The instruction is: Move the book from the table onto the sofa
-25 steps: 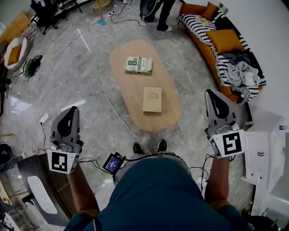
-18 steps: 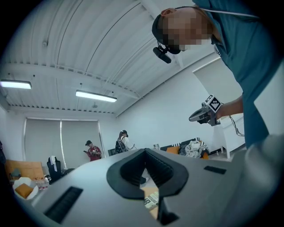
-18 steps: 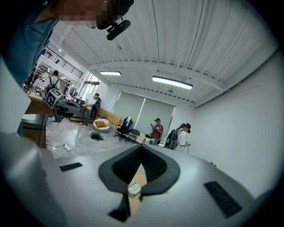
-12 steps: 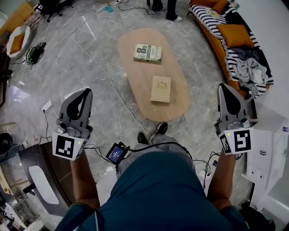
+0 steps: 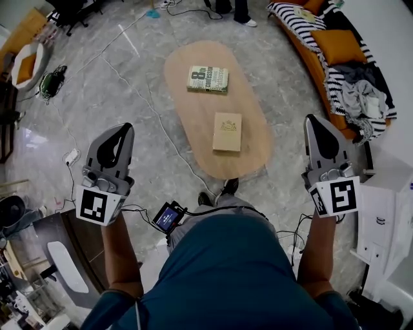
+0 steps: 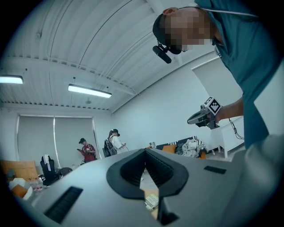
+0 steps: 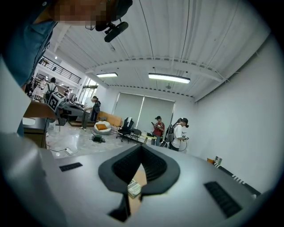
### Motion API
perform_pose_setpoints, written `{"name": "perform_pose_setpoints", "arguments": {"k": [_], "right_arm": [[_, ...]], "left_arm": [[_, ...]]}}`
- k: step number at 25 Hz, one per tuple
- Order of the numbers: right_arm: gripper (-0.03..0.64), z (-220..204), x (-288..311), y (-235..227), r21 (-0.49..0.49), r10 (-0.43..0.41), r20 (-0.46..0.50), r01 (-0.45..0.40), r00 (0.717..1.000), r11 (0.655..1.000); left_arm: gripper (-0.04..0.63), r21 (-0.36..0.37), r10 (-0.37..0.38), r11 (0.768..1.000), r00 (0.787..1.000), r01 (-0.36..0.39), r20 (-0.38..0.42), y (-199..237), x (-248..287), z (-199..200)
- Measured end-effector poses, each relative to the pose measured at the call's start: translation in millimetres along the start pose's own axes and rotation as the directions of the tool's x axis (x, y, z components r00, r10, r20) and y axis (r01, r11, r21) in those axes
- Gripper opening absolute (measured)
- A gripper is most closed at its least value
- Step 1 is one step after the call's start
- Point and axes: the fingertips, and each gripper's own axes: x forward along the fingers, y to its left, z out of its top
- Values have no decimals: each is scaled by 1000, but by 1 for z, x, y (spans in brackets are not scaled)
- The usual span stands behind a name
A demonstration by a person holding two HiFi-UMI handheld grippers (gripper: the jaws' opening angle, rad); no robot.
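A tan book [image 5: 227, 131] lies on the near half of the oval wooden table [image 5: 193, 109]. A green-and-white book [image 5: 208, 78] lies on the far half. The orange sofa [image 5: 303, 48], with a striped blanket, runs along the upper right. My left gripper [image 5: 124, 129] is held over the floor left of the table's near end, jaws shut and empty. My right gripper [image 5: 312, 121] is held right of the table, near the sofa's end, also shut and empty. In the left gripper view, table and book show through the shut left gripper [image 6: 144, 165]. The right gripper view shows the same past the right gripper [image 7: 141, 160].
A white cable [image 5: 155, 122] runs across the marble floor by the table's left side. A white cabinet [image 5: 387, 219] stands at the right and a dark desk [image 5: 58, 258] at lower left. A clothes pile [image 5: 361, 97] and an orange cushion [image 5: 339, 45] lie on the sofa. People [image 5: 242, 9] stand beyond the table.
Both grippers have come forward and sit nearer the table's near end, and the table lies closer below me. The jaws stay shut and the books have not moved.
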Motion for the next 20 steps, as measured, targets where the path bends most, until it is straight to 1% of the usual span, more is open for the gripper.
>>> {"name": "perform_pose_setpoints", "arguments": {"k": [2, 4, 8, 11, 14, 18, 20], "right_arm": [[9, -3, 5, -9, 3, 7, 9, -7, 1000, 1000], [9, -8, 9, -21, 12, 9, 19, -10, 1000, 1000], [9, -16, 15, -39, 33, 20, 37, -21, 999, 999], [9, -22, 18, -54, 28, 33, 45, -34, 998, 999], [9, -32, 26, -66, 34, 38, 37, -39, 999, 999], [9, -45, 42, -66, 57, 48, 22, -49, 999, 997], [9, -50, 51, -64, 56, 52, 14, -53, 999, 997]], "left_arm": [[5, -3, -5, 1000, 1000, 5, 29, -1, 15, 7], [5, -1, 2, 1000, 999, -2, 38, -1, 31, 9], [5, 13, 8, 1000, 1000, -7, -10, -7, 57, 4], [5, 35, -7, 999, 999, 8, -36, -12, 76, 3], [5, 50, -8, 999, 1000, 9, -25, -11, 93, 4], [5, 54, -12, 998, 998, 15, -58, -2, 106, -8], [5, 55, -16, 998, 999, 19, -52, 4, 113, -14]]}}
